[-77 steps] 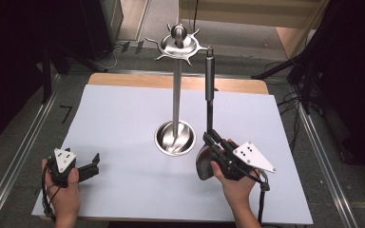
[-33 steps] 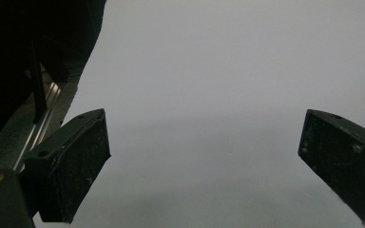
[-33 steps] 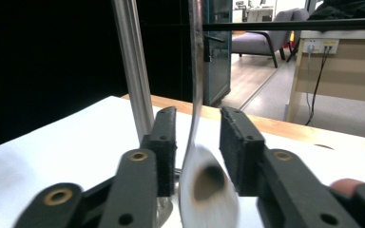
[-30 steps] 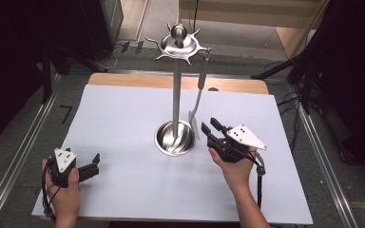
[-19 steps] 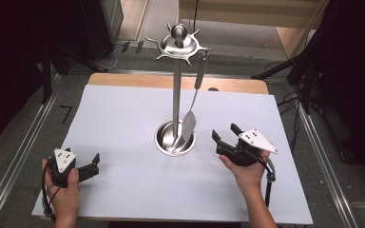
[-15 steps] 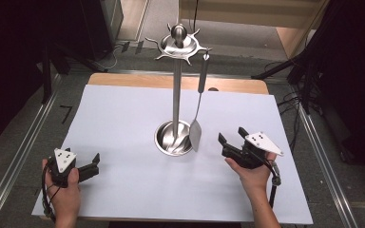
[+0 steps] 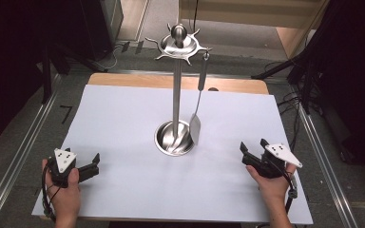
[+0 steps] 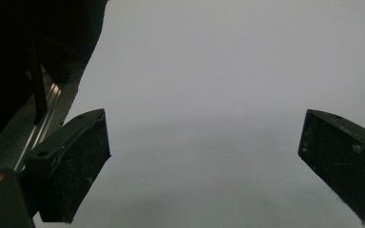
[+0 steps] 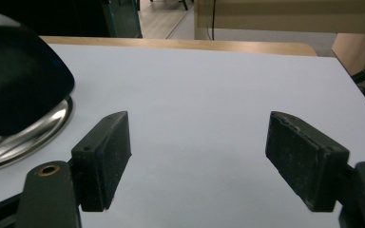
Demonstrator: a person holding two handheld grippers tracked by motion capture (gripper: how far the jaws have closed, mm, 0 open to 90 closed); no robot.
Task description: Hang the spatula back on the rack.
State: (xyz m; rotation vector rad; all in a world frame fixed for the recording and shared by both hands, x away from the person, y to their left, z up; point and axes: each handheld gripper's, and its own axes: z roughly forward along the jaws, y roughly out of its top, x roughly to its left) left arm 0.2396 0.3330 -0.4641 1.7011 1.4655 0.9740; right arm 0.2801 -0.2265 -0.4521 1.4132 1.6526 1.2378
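A steel utensil stand [image 7: 177, 90] rises from a round base dish [image 7: 171, 142] at the table's middle. A spatula [image 7: 198, 107] hangs free from a hook on the right of the stand's top ring [image 7: 177, 45], its blade just above the dish. My right gripper [image 7: 252, 147] rests low at the front right, apart from the spatula. Its jaws have just been opening and stand open [image 9: 197, 156] with nothing between them. In the right gripper view the dish [image 9: 28, 135] and a dark blurred shape [image 9: 19, 80] sit at the left. My left gripper [image 7: 94, 161] rests at the front left, open [image 8: 204, 156] over bare sheet.
A white sheet [image 7: 123, 118] covers the wooden table [image 7: 138, 80]. Metal rails [image 7: 24, 152] run along both sides of the table. Dark stands and cables [image 7: 309, 80] crowd the floor beyond the right edge.
The right gripper let go of the spatula, which now hangs swinging from the stand's hook. The right hand drew back to the right and down. The left hand stayed put.
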